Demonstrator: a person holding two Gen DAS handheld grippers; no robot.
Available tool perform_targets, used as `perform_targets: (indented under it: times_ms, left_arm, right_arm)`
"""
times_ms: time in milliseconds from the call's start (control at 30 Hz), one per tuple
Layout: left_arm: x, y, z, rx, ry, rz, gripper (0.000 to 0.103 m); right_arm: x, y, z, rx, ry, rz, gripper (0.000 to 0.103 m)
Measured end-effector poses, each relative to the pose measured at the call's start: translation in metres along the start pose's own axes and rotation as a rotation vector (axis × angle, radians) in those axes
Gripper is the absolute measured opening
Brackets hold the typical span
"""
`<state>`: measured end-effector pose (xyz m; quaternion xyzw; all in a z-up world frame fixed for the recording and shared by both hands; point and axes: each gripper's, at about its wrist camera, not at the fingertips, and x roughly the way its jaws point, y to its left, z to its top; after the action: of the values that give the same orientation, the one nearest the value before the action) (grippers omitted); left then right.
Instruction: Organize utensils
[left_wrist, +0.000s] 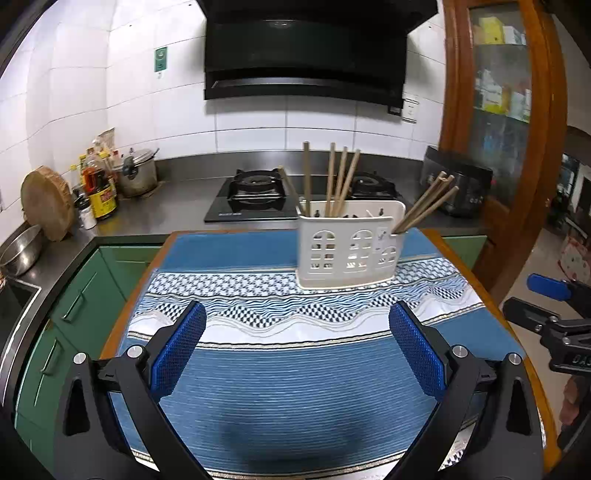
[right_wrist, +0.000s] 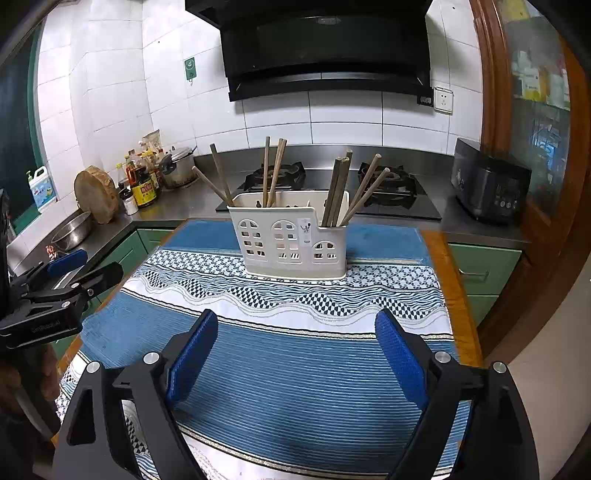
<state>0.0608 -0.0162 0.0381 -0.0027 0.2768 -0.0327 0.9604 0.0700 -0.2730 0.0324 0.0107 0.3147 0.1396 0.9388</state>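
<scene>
Both sets of jaws stand apart and empty, right gripper (right_wrist: 295, 360) and left gripper (left_wrist: 297, 354) held over the tabletop (right_wrist: 441, 266), chopsticks (right_wrist: 334, 194) already upright in the white caddy (right_wrist: 291, 240) ahead, so retreat is best kept low and clear of it.

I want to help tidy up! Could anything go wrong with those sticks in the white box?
Maybe. The chopsticks lean outward in the white holder, so a bump from either open claw, left or right, might tip them out. The holder stands on a loose-looking cloth; tugging that could topple it.
</scene>
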Motion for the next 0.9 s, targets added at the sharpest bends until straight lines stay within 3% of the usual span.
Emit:
perform_targets:
  times_ms: [900]
  left_arm:
    - [-0.005, 0.019, -0.004, -0.039, 0.017, 0.022, 0.098]
  right_arm:
    - [-0.004, 0.001, -0.002, -0.003, -0.003, -0.008, 0.089]
